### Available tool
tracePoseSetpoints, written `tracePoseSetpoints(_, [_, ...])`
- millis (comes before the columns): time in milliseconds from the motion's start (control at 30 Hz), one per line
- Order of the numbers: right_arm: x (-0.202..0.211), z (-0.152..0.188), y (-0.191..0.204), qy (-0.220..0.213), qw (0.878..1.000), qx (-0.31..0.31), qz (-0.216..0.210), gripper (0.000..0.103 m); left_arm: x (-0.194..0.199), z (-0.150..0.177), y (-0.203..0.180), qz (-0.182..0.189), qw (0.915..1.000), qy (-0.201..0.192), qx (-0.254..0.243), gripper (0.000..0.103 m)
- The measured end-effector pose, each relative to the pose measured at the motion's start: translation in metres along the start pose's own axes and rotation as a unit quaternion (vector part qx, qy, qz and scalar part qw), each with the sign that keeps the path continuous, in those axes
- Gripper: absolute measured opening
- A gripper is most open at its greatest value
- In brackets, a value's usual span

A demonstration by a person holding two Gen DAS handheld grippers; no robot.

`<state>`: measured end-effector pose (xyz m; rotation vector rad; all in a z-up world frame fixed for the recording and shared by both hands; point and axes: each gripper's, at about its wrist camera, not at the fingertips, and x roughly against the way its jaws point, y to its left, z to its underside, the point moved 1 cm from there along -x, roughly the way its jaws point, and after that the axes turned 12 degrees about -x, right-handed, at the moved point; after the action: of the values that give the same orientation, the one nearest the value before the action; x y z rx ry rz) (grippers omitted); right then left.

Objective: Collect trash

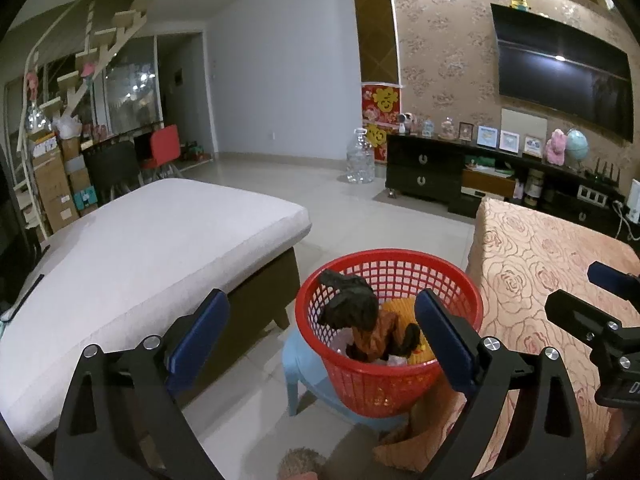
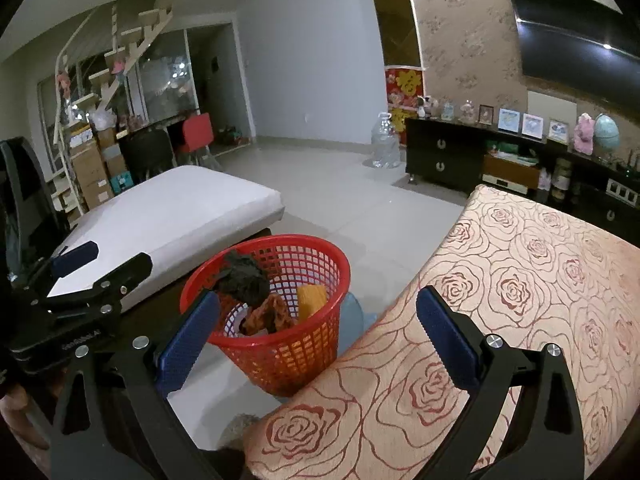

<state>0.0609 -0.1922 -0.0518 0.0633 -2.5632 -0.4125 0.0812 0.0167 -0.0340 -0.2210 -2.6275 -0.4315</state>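
A red mesh basket stands on a light blue plastic stool. It holds a crumpled dark bag, a brown-orange wrapper and a yellow piece. My left gripper is open and empty, just in front of and above the basket. In the right wrist view the basket with its dark bag sits left of centre. My right gripper is open and empty, over the edge of the rose-patterned table.
A white cushioned bench stands left of the basket. The rose-patterned table is to its right. A black TV cabinet and a large clear water bottle stand at the far wall across tiled floor.
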Motion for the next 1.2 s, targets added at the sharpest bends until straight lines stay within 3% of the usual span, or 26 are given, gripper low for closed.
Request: tracePoseSetpoints(1200, [0.002,0.015,0.006,0.017,1.0,0.005,-0.007,0.096,0.002,0.003,-0.01,0.002,1.0,0.003,0.001,0.091])
